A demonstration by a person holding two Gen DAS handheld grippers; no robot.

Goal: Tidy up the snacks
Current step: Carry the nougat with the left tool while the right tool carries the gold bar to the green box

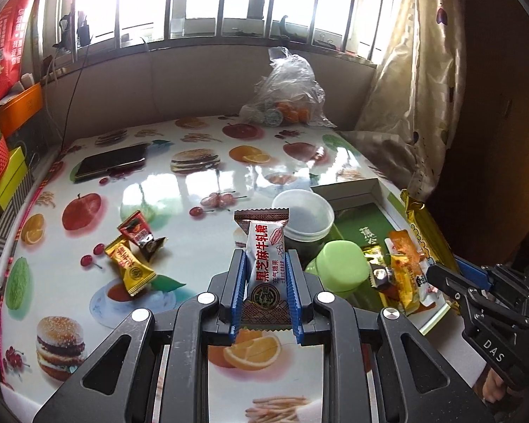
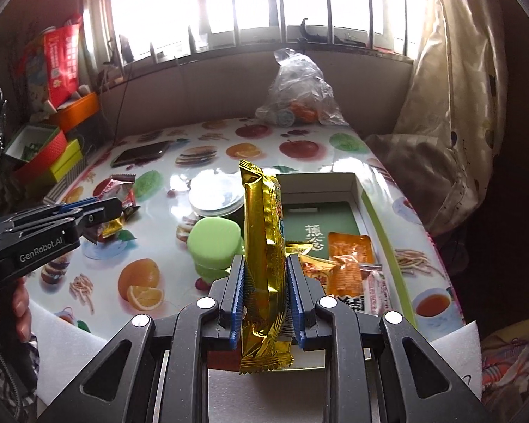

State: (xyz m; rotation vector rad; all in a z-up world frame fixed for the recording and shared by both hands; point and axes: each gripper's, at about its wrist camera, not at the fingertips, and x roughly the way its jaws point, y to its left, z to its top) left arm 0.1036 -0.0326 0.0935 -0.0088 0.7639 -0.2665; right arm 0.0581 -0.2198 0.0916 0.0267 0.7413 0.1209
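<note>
- Step in hand: carrying snacks to the box, both claws loaded.
- Left gripper (image 1: 266, 278) was clamped on a black-sesame nougat candy (image 1: 264, 261), held upright above the table (image 1: 194, 183).
- Right gripper (image 2: 265, 282) was clamped on a gold snack packet (image 2: 264, 246), standing on edge between the pads, just left of the box interior.
- Box (image 2: 356, 190) sat ahead and right of the right gripper, already holding several orange and white sachets (image 2: 349, 257); exact count unclear.
- Counted: two loose candies (image 1: 134, 250) left of the left gripper, one green lid (image 2: 213, 239), one round plastic tub (image 1: 306, 215), one phone (image 1: 113, 160).
- Next, my read: swing each claw over the box, lower, release; then fetch the two loose candies.
</note>
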